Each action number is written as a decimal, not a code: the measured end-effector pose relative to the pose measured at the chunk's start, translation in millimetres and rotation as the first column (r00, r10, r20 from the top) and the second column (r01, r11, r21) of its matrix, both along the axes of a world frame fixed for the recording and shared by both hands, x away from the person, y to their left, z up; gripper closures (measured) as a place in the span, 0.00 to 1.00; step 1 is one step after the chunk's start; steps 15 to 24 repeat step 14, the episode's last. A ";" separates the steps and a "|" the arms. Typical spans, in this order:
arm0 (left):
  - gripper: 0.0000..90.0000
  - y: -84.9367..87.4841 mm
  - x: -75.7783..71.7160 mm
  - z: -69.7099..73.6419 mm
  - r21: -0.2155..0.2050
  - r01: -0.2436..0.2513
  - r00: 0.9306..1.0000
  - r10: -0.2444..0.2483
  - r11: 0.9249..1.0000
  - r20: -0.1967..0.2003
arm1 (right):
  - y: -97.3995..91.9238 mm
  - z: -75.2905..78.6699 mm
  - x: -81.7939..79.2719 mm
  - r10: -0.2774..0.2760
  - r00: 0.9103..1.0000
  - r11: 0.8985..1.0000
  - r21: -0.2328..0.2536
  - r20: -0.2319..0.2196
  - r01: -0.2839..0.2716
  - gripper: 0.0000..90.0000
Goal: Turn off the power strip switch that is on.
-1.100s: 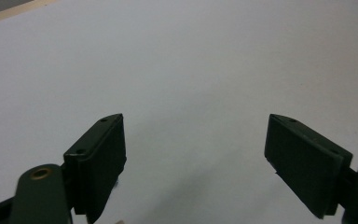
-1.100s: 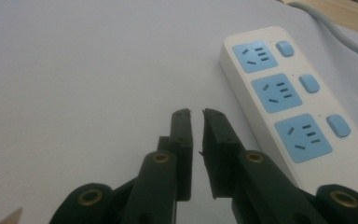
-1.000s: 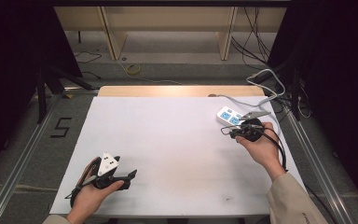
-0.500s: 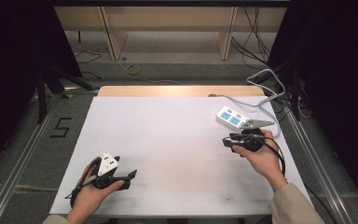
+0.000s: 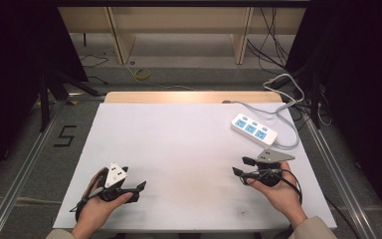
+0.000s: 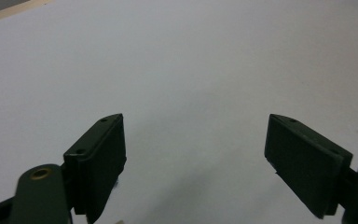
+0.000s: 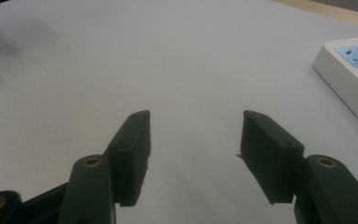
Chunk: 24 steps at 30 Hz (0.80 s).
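While both forearms lie low, right hand-held gripper [image 5: 239,166] has just opened, empty.

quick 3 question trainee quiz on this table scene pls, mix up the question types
1. True or false: the right gripper is clamped on the power strip.
2. How many blue socket panels show on the power strip? A) two B) three C) five
3. Fill in: both grippers' jaws stand ____ over the white table.

Key:
1. False; it sits nearer the person than the strip, jaws apart with nothing between them.
2. B
3. open; the left gripper holds nothing either.
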<state>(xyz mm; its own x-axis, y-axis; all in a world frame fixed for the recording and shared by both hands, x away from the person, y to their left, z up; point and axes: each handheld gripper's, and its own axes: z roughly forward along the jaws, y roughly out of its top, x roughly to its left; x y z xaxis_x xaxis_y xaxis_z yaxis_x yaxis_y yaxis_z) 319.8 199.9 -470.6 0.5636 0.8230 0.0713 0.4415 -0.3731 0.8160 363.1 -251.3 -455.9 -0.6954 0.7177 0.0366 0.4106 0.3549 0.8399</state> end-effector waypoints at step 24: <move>0.23 0.0 -0.2 0.6 0.006 0.006 1.000 -0.006 1.000 0.004 | -11.1 -12.2 -15.2 -0.033 0.999 0.999 0.043 0.043 0.031 0.43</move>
